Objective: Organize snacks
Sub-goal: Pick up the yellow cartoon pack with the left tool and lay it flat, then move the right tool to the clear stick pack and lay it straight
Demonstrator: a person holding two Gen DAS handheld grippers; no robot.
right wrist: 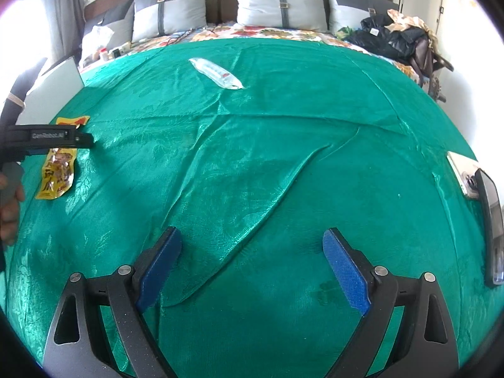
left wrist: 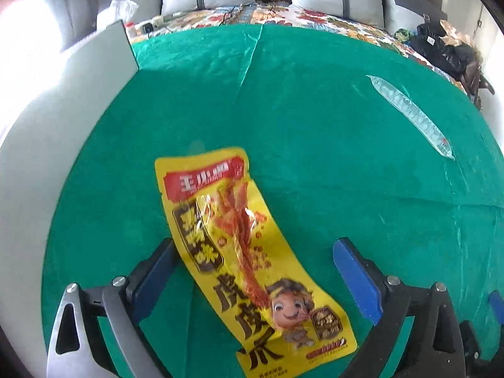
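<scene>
Lying flat on the green bedspread (left wrist: 315, 110), the yellow snack packet (left wrist: 252, 258) sits between the left claw (left wrist: 255, 274) fingers, jaws wide apart; whether the near-left pad (left wrist: 154, 271) touches the packet edge I cannot tell. Clear tube-shaped snack pouch (left wrist: 412, 116) is well apart from the yellow packet, up and to its right (toward the pillows (right wrist: 280, 3)). White board (left wrist: 63, 100) stands just beside the packet's far-left side. Right claw (right wrist: 252, 271) hangs over bare bedspread, jaws apart, nothing between them. Phone (right wrist: 463, 176) lies far from the packet, at the bedspread's right edge.
</scene>
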